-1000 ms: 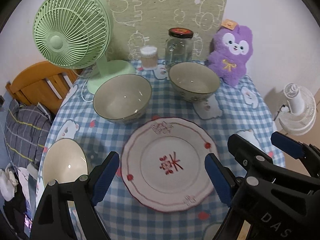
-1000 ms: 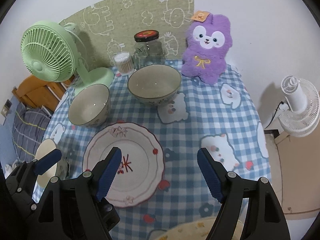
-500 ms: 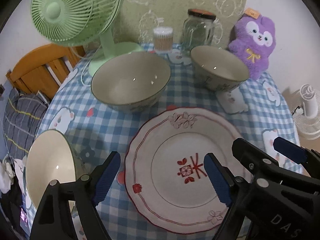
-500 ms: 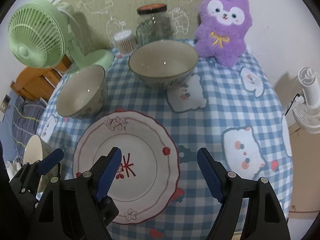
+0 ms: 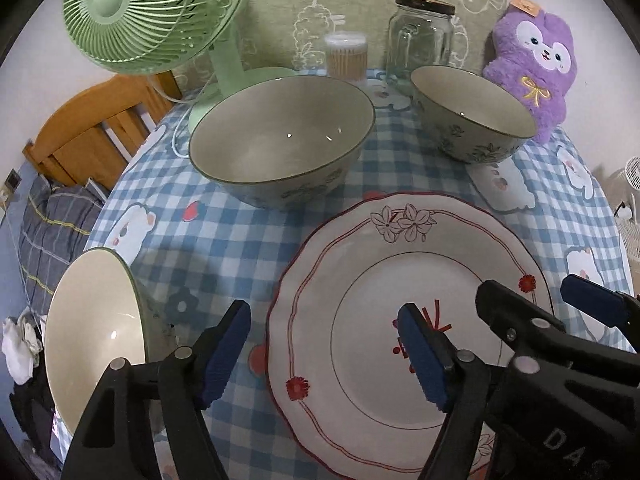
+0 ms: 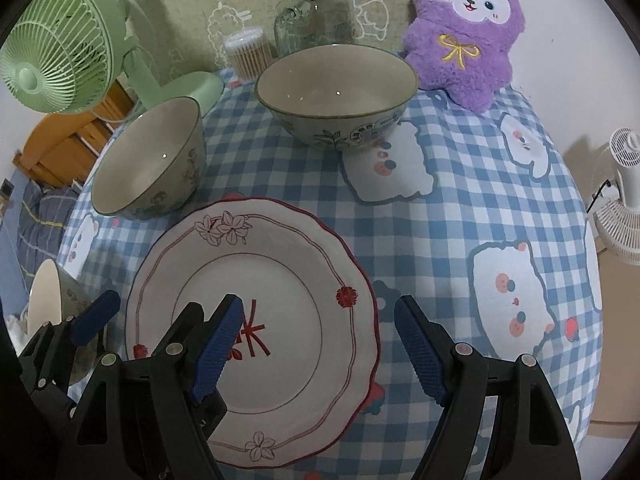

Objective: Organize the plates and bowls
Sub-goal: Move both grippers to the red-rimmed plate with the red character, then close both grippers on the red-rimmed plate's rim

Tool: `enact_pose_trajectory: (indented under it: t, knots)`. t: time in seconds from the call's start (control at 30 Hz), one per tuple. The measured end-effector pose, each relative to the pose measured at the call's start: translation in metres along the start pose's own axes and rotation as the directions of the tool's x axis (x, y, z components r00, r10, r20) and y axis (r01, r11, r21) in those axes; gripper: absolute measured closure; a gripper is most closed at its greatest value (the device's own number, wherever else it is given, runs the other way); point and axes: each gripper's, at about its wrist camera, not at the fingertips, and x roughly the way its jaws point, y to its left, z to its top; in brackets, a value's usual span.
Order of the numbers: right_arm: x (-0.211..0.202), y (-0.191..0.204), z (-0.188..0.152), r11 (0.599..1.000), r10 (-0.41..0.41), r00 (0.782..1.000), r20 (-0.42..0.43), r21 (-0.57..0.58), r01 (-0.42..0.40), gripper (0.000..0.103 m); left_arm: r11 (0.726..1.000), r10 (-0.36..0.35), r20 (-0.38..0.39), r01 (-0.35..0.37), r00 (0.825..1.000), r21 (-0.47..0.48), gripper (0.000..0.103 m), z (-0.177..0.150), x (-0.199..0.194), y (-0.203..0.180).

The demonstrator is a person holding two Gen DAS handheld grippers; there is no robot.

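A white plate with red trim point(image 5: 404, 280) point(image 6: 280, 280) lies on the checked tablecloth near the front. My left gripper point(image 5: 324, 352) is open, straddling the plate's left rim low over it. My right gripper point(image 6: 320, 348) is open, straddling the plate's right rim. Behind the plate stand two floral bowls: one left point(image 5: 280, 144) point(image 6: 148, 160) and one right point(image 5: 472, 116) point(image 6: 336, 92). A third, cream-lined bowl point(image 5: 92, 340) point(image 6: 52, 300) sits at the table's left edge.
A green fan point(image 5: 160, 12), a cotton swab tub point(image 5: 346, 56), a glass jar point(image 5: 424, 36) and a purple plush toy point(image 5: 536, 64) line the back of the round table point(image 6: 460, 208). A wooden chair point(image 5: 92, 140) stands left, a white fan point(image 6: 624, 208) right.
Both grippers have moved forward and down toward the plate, which now looms larger. Both stay open. No dish has moved.
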Motion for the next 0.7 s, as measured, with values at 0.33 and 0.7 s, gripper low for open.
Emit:
enact_pose_trajectory:
  t: [0.33, 0.7]
  knots:
    - [0.011, -0.004, 0.000, 1.000, -0.002, 1.000, -0.023, 0.011, 0.002, 0.042, 0.999, 0.012, 0.000, -0.012, 1.000, 0.033, 0.026, 0.001, 0.002, -0.009]
    - [0.033, -0.016, -0.003, 0.999, -0.006, 0.997, -0.076, 0.042, 0.009, 0.059, 0.998, 0.036, -0.041, -0.034, 0.999, 0.051, 0.023, -0.002, 0.017, -0.014]
